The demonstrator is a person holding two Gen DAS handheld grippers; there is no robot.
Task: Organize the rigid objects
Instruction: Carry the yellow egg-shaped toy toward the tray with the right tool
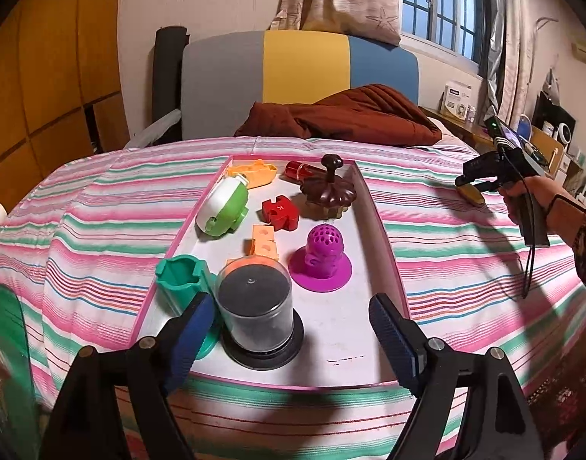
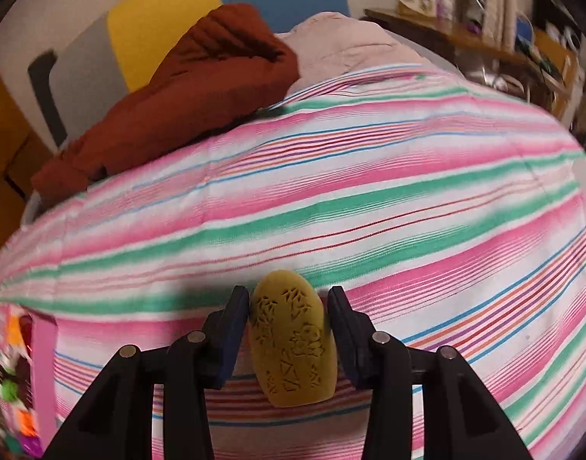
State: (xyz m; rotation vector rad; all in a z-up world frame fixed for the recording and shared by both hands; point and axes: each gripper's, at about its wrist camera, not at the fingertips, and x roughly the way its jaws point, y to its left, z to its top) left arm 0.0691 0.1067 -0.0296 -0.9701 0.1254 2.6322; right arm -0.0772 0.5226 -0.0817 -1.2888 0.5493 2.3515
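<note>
While the left tool (image 1: 289, 329) is standing open around the clear plastic cylinder (image 1: 255, 310) in the pink-rimmed tray (image 1: 373, 207) | right tool (image 2: 289, 306) is gripping the yellow embossed oval block (image 2: 291, 341) over the striped bed (image 2: 369, 191).

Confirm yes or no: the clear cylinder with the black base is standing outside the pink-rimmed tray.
No. The clear cylinder stands upright inside the pink-rimmed tray, at its near end beside the green holder.

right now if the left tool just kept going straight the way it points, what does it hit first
Most likely the clear cylinder with the black base, which stands in the pink-edged tray just inside the left tool, nearer its left finger. Past it stands the purple toy. Depth is hard to judge here.
</note>
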